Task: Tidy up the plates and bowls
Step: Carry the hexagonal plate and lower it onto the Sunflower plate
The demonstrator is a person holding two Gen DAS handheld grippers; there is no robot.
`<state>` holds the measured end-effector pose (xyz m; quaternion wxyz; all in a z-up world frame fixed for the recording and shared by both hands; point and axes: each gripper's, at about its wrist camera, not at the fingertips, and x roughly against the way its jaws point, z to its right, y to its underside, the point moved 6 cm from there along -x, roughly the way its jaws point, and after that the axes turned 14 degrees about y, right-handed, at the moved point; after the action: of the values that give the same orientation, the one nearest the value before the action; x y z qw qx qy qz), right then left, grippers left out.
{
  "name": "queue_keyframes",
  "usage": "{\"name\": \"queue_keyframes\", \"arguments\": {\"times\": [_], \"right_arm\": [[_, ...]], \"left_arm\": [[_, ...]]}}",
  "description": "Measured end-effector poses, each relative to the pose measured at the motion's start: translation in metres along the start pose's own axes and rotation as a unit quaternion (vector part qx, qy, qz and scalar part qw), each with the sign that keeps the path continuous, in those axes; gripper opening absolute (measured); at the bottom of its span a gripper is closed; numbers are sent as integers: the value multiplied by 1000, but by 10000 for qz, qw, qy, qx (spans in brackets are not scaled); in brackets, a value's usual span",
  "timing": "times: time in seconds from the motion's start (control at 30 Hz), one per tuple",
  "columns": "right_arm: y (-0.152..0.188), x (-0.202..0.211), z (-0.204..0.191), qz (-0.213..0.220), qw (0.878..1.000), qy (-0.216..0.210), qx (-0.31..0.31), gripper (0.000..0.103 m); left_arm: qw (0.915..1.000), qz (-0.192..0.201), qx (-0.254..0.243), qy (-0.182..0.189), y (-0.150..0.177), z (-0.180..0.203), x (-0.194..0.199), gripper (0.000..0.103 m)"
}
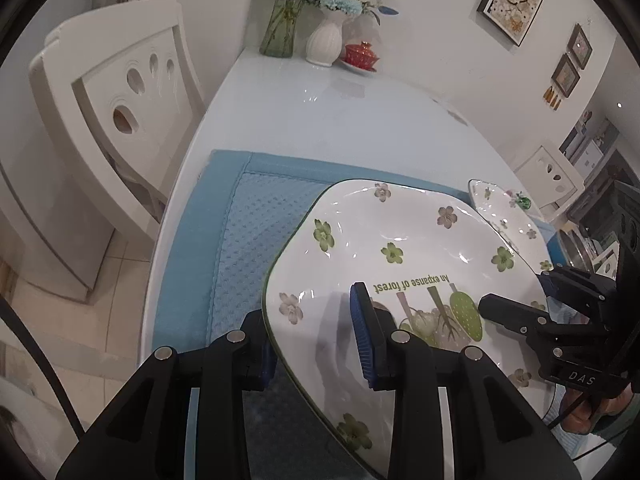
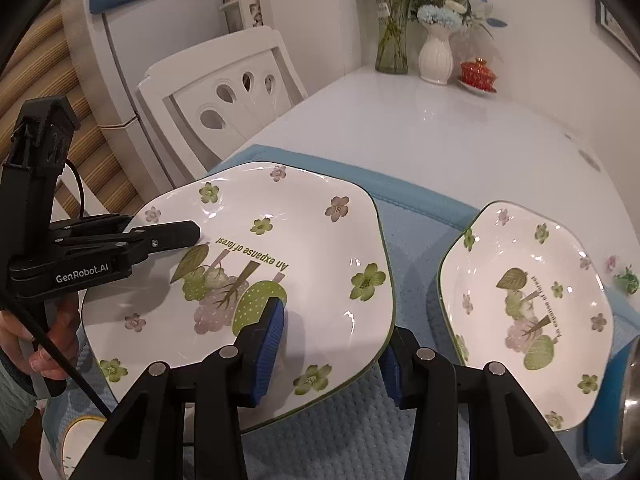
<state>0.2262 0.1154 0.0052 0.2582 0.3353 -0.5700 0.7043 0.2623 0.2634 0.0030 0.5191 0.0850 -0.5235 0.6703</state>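
Room: dining corner, white table (image 2: 400, 128) against the wall, blue mat (image 1: 248, 232) spread on my near end of it.
Big plate: large flowered plate (image 2: 248, 280) sits over the mat, both my grippers on it from opposite edges; I can't tell if it is lifted clear or resting.
Left gripper: left gripper (image 1: 316, 336) straddles the near-left rim, one blue pad on top of the plate face, the other under the rim; jaws narrow, look clamped on the plate.
Right gripper: right gripper (image 2: 332, 344) straddles the opposite rim, one pad on the printed face, one below the edge; gap a bit wider, contact looks like a grip but I'm less sure how firm.
Second plate: smaller matching plate (image 2: 528, 312) lies on the mat just beside the big one, not touching it.
Steel bowl: curved metal edge (image 2: 632, 392) at far right, mostly cut off.
Further out: white chair (image 2: 224, 96) at the table side, white vase (image 2: 436, 56), glass vase (image 2: 392, 40), red lidded cup (image 2: 478, 72) at the far end.
Risk 1: glazed rim is slick; if the right pads are loose, the plate tips and drops on that side.
Risk 2: uneven hands would twist the plate out of one grip.
Risk 3: swinging right too low clips the smaller plate's rim and chips it.
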Motion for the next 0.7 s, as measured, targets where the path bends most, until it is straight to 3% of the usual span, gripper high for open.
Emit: {"name": "queue_keyframes", "arguments": {"times": [0.43,0.7], "right_arm": [[22,98,-29,307,9994,-59,154,43],[79,155,-42,168,9997,-81,154,43]], "left_arm": [[9992,317,-198,-121,23,49,84,28],[9996,160,-193,-92,73,80,120,28]]}}
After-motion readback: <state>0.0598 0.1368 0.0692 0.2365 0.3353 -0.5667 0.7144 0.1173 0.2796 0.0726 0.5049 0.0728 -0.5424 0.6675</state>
